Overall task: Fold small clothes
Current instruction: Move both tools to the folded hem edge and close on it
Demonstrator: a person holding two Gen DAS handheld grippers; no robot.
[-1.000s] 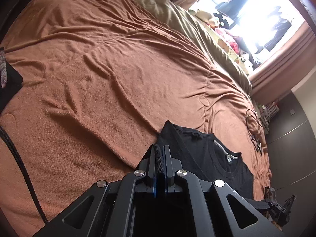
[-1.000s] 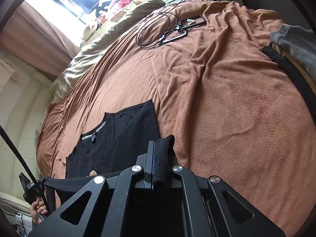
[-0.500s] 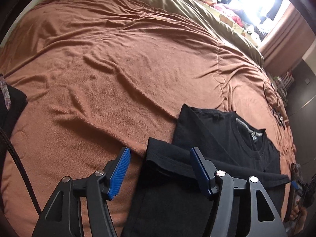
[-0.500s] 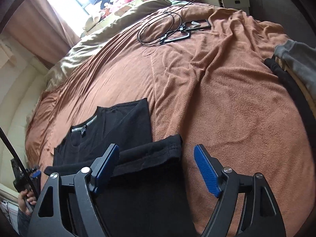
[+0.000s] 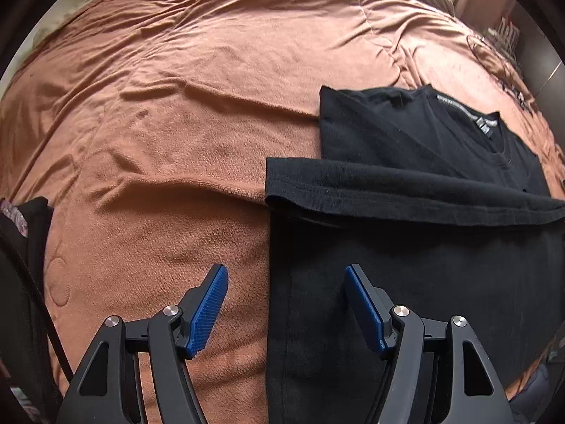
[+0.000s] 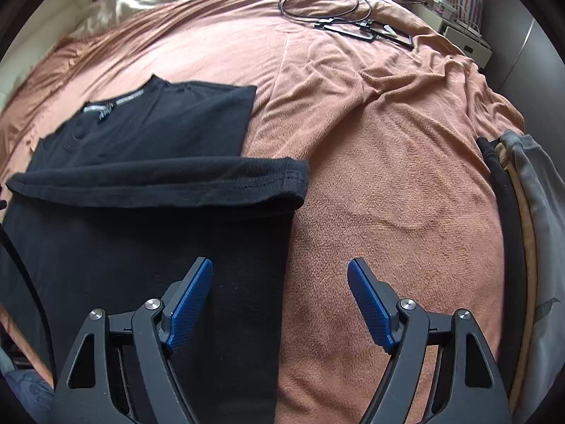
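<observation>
A black t-shirt [image 5: 406,219] lies flat on the brown blanket, its bottom hem folded up across the middle and its collar label toward the far side. In the right wrist view the same black t-shirt [image 6: 141,183] fills the left half. My left gripper [image 5: 286,295] stands open over the shirt's left edge, one blue pad above blanket, the other above black cloth. My right gripper [image 6: 280,291] is open over the shirt's right edge in the same way. Neither holds anything.
The brown blanket [image 5: 159,113] covers the whole bed. A coiled black cable and flat black frames [image 6: 353,17] lie at the far side. Folded grey and black clothes [image 6: 522,212] are stacked at the right edge. A dark garment [image 5: 24,233] lies at the left.
Both grippers were shut on the shirt's hem corners a second ago. They laid the hem over the shirt's middle, opened, and have drawn back toward me.
</observation>
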